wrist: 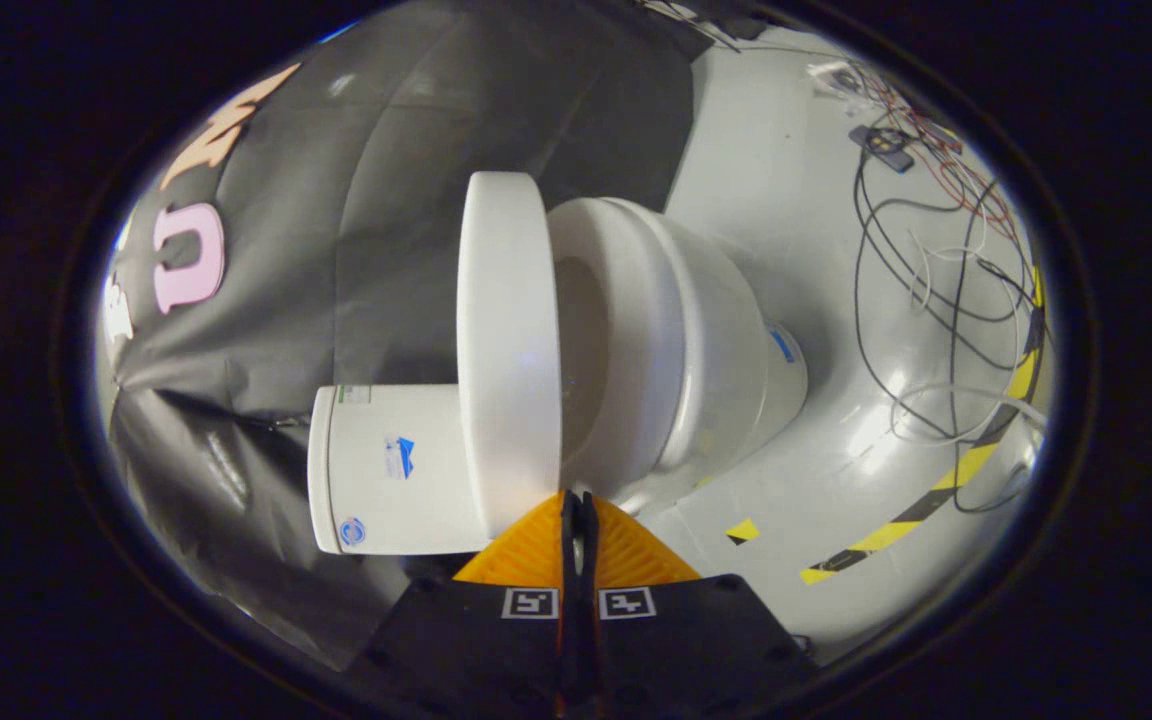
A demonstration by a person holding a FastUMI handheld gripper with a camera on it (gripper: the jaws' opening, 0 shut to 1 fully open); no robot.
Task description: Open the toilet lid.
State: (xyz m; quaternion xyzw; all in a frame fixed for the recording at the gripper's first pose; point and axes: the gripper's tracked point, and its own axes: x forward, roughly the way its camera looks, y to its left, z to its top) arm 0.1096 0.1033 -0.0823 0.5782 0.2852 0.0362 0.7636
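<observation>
Black cloth wall (416, 150) backs the booth on one side; a glossy white floor (816, 480) covers the other, crossed by one yellow-and-black striped tape line (921, 505) and one short loose piece of the same tape (742, 530). A tangle of dark, white and red cables (936, 260) lies on the floor well beyond the toilet, number not countable.

One white toilet (726, 350) is present, appearing rotated sideways in the gripper view. It has one tank (386, 470) set against the cloth wall, carrying small stickers, and one bowl with one seat ring (626, 330) lying on it. One toilet lid (508, 340) stands raised off the seat, close to the tank, with the bowl opening exposed between lid and seat.

Tongs (577, 505): two fingers pressed almost together, only a thin slit between them, holding nothing. Their tips sit just at the lid's rim; contact cannot be confirmed
</observation>
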